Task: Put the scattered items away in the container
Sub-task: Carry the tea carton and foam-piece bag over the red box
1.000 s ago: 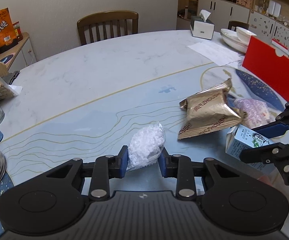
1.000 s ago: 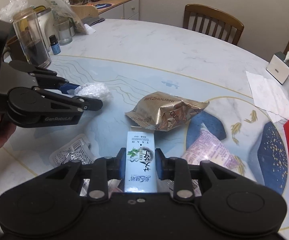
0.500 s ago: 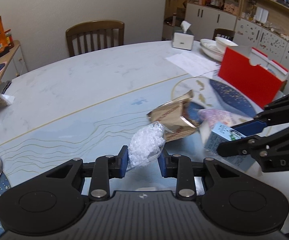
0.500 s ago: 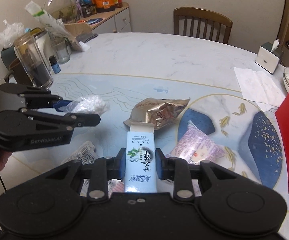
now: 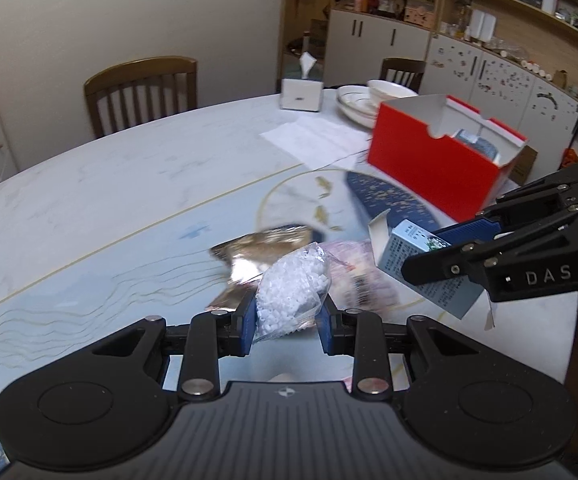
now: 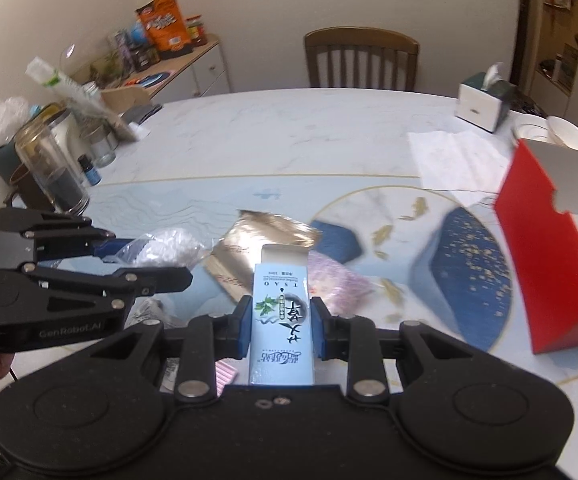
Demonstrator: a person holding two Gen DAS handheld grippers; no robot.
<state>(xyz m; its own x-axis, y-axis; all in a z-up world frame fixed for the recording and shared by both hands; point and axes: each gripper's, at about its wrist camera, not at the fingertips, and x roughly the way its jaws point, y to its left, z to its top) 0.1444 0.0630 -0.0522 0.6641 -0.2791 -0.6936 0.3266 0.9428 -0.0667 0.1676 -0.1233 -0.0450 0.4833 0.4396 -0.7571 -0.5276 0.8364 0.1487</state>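
Observation:
My left gripper (image 5: 289, 318) is shut on a clear bag of white pellets (image 5: 293, 286) and holds it above the table. My right gripper (image 6: 281, 322) is shut on a pale blue carton (image 6: 281, 326), also lifted; it shows at the right of the left wrist view (image 5: 425, 264). The open red box (image 5: 441, 152) stands on the table at the far right, with some items inside; it is at the right edge of the right wrist view (image 6: 545, 272). A gold snack bag (image 6: 261, 244) and a pink packet (image 6: 337, 284) lie on the table below both grippers.
A tissue box (image 5: 302, 92), stacked white bowls (image 5: 373, 98) and paper sheets (image 5: 313, 138) sit behind the red box. Glass jars (image 6: 49, 164) and a small blue bottle (image 6: 91, 170) stand at the table's left edge. Wooden chairs (image 5: 141, 92) stand at the far side.
Both grippers have risen and swung right toward the red box, each carrying its item. The red box's open top has come into the left wrist view.

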